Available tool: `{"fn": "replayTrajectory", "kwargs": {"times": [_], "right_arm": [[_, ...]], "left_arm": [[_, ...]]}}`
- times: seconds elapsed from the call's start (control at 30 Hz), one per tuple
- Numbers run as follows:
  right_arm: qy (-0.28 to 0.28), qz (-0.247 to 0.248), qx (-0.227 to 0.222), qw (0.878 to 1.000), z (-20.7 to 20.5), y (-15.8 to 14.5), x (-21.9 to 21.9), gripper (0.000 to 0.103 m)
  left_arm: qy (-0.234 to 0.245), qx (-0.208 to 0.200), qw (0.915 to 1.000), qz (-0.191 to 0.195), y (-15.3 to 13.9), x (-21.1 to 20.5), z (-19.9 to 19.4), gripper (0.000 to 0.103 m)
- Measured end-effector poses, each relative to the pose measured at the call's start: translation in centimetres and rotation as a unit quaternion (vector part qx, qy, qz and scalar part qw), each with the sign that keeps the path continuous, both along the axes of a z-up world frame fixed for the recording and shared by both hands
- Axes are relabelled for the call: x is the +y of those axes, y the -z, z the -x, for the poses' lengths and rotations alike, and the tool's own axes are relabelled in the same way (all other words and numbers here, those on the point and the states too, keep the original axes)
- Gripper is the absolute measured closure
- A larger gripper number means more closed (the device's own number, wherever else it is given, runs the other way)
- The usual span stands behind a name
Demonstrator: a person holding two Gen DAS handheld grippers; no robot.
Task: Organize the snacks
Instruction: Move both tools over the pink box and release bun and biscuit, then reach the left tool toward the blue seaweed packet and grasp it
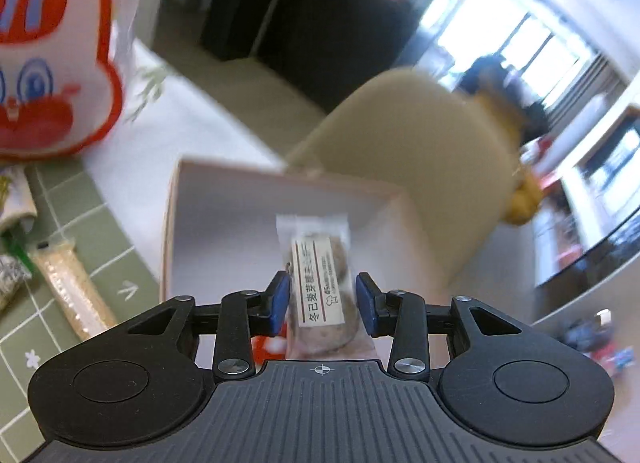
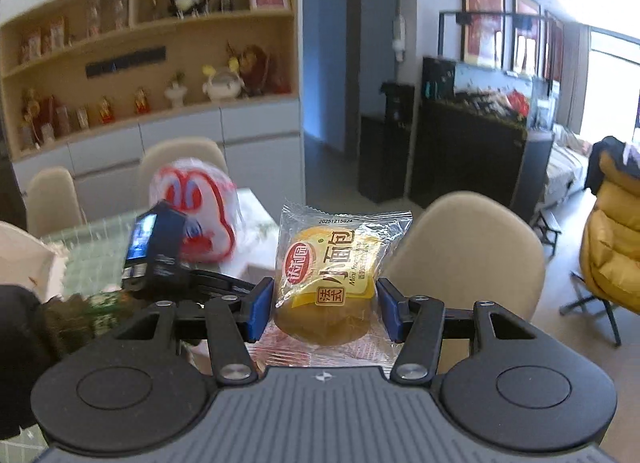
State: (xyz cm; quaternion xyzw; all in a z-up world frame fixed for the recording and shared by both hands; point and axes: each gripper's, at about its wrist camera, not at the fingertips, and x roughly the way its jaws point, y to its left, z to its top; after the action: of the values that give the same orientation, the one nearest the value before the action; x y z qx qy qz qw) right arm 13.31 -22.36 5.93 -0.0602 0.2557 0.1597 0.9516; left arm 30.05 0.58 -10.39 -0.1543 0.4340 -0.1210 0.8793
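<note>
— Which step is this, would you say?

— Dropping off, I'd judge. The left gripper [image 1: 322, 299] hangs over the white box [image 1: 173, 223] with a wrapped biscuit [image 1: 318, 283] between its pads [image 1: 279, 299], nose tipped down into the box. The box looks bare inside from here.

— Is it gripping the biscuit or letting go?

— Hard to call. The jaws stand partway open, and there seems to be a sliver of space on each side of the wrapper, yet the biscuit hasn't dropped. I can't tell if the pads press on it.

— And the other hand?

— The right gripper [image 2: 325, 309] holds a small bread [image 2: 328, 287] in a clear packet, jaws about half open and closed on its sides, up in the air facing the chair [image 2: 472, 251].

— What's next?

— Probably let the biscuit fall flat on the box floor, pull the left clear, then bring the bread over. More snacks lie on the green mat [image 1: 100, 239], near the rabbit bag [image 1: 52, 63].
</note>
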Motion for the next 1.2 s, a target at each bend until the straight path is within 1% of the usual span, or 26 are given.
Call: {"fn": "replayTrajectory", "kwargs": {"times": [0.03, 0.07, 0.1, 0.17, 0.2, 0.27, 0.3, 0.37, 0.4, 0.47, 0.5, 0.57, 0.63, 0.7, 0.8, 0.87, 0.93, 1.0, 1.03, 1.1, 1.2], "right_arm": [[0.005, 0.007, 0.008, 1.0, -0.2, 0.6, 0.1, 0.049], [0.011, 0.013, 0.016, 1.0, -0.8, 1.3, 0.4, 0.049], [0.015, 0.017, 0.023, 0.999, -1.3, 1.7, 0.6, 0.049], [0.019, 0.021, 0.038, 0.999, -2.6, 2.7, 1.1, 0.049], [0.02, 0.02, 0.046, 0.999, -3.4, 3.2, 1.4, 0.049], [0.02, 0.018, 0.066, 0.997, -5.5, 4.4, 2.3, 0.049], [0.019, 0.015, 0.077, 0.997, -6.5, 5.2, 2.8, 0.049], [0.008, 0.007, 0.106, 0.994, -8.6, 7.3, 4.2, 0.049], [0.001, 0.005, 0.117, 0.993, -9.6, 8.3, 5.0, 0.049], [-0.008, 0.007, 0.14, 0.99, -11.5, 10.3, 6.7, 0.049], [-0.009, 0.011, 0.147, 0.989, -12.5, 11.4, 7.7, 0.049], [-0.007, 0.02, 0.156, 0.988, -14.2, 13.2, 9.1, 0.049], [-0.009, 0.025, 0.158, 0.987, -15.3, 14.5, 10.0, 0.048], [-0.018, 0.026, 0.167, 0.986, -16.5, 15.5, 10.6, 0.048], [-0.044, 0.03, 0.182, 0.982, -17.6, 16.0, 10.9, 0.037], [-0.045, 0.038, 0.178, 0.982, -17.8, 15.7, 11.1, 0.036], [-0.044, 0.038, 0.166, 0.984, -17.6, 14.7, 11.1, 0.035], [-0.052, 0.027, 0.16, 0.985, -17.3, 13.1, 11.4, 0.031], [-0.059, 0.021, 0.158, 0.985, -17.2, 12.5, 11.8, 0.03], [-0.083, 0.003, 0.158, 0.984, -17.0, 11.4, 13.1, 0.03], [-0.114, -0.013, 0.161, 0.98, -16.8, 11.0, 15.4, 0.028]], "left_arm": [[-0.009, -0.007, 0.9998, -0.018, 0.8, -0.1, -0.1, 0.064], [-0.016, -0.019, 0.9995, -0.018, 1.0, 0.1, 0.0, 0.066], [-0.023, -0.03, 0.9993, -0.003, 0.8, 0.5, 0.4, 0.065], [-0.034, -0.05, 0.9971, 0.046, -0.1, 1.8, 1.7, 0.065], [-0.035, -0.058, 0.9959, 0.059, -0.7, 2.4, 2.7, 0.065], [-0.033, -0.076, 0.9943, 0.067, -2.2, 3.4, 5.2, 0.065], [-0.034, -0.077, 0.9946, 0.061, -2.7, 3.9, 6.7, 0.065], [-0.046, -0.065, 0.9955, 0.052, -2.8, 4.8, 9.9, 0.065], [-0.05, -0.054, 0.9958, 0.054, -2.7, 5.4, 10.7, 0.065], [-0.056, -0.031, 0.9963, 0.057, -1.6, 5.9, 13.7, 0.065], [-0.061, -0.023, 0.9965, 0.052, -1.1, 6.4, 14.6, 0.065], [-0.077, -0.01, 0.9965, 0.031, 0.0, 7.2, 17.5, 0.065], [-0.097, 0.0, 0.9951, 0.014, 0.9, 8.3, 18.9, 0.065], [-0.119, 0.008, 0.9928, 0.01, 1.2, 9.3, 20.3, 0.066], [-0.156, 0.015, 0.9876, 0.006, 1.3, 11.1, 21.7, 0.066], [-0.177, 0.008, 0.9841, 0.005, 1.0, 12.3, 22.2, 0.066], [-0.186, -0.006, 0.9826, 0.002, 0.2, 13.4, 21.5, 0.066], [-0.182, -0.025, 0.9829, -0.014, -1.0, 14.7, 19.6, 0.066], [-0.184, -0.04, 0.9818, -0.026, -1.7, 15.5, 18.6, 0.066], [-0.191, -0.065, 0.9789, -0.034, -2.8, 17.0, 16.8, 0.065], [-0.206, -0.067, 0.9754, -0.041, -3.6, 19.7, 12.1, 0.065]]}}
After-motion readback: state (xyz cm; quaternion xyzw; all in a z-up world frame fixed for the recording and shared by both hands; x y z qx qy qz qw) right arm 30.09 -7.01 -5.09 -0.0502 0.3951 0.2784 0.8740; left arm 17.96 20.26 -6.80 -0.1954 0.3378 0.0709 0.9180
